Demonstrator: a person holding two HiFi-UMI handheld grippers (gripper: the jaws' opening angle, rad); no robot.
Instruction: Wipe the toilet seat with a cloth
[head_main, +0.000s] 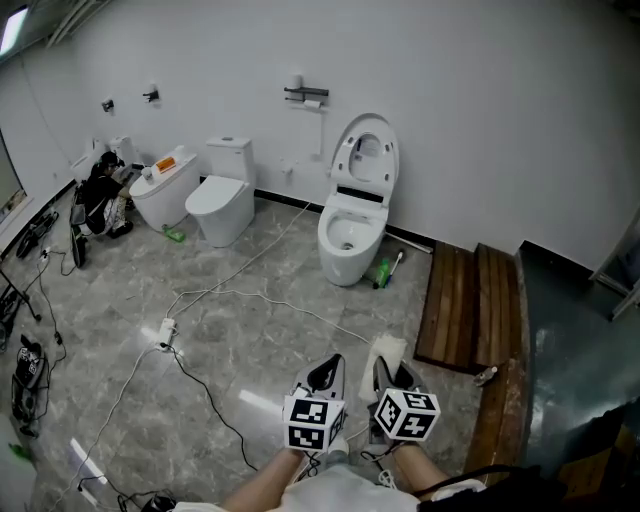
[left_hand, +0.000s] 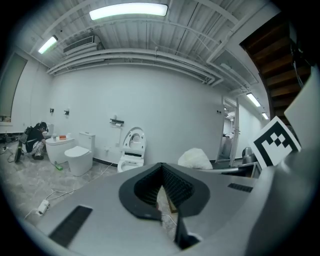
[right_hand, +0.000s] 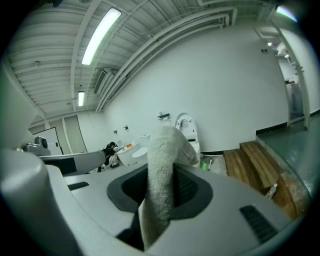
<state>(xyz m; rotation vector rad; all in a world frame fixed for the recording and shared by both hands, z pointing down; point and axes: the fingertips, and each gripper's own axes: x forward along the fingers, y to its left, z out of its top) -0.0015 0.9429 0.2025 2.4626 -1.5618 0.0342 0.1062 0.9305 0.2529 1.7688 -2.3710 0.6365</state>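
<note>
**Far left.** A dark bag (head_main: 98, 196) lies against the wall beside a round white tub (head_main: 163, 192). Just right of the tub stands a closed toilet (head_main: 222, 203). White cables (head_main: 235, 290) run across the grey tiled floor (head_main: 110, 330) to a power strip (head_main: 166, 331).

**Near centre.** The left gripper (head_main: 324, 374) is held low in front of the person. Its own view shows the jaws pressed together along their ribbed pads, with nothing between them (left_hand: 163, 188).

**Far centre.** The open toilet (head_main: 352, 232) stands against the far wall, well apart from both grippers, with its lid (head_main: 366, 152) upright. Whether the seat ring is raised with the lid cannot be told. A green bottle (head_main: 382, 272) lies at the base of this toilet on its right, and a paper holder (head_main: 306, 95) hangs on the wall above and to its left.

**Near right.** The right gripper (head_main: 391, 374) sits just beside the left one. Its jaws are clamped on a white cloth (right_hand: 162, 186), which stands up from between them and folds over at the top. The cloth (left_hand: 195, 158) also shows as a pale lump in the left gripper view.

**Far right.** Wooden steps (head_main: 468, 305) lie on the floor right of the open toilet.
</note>
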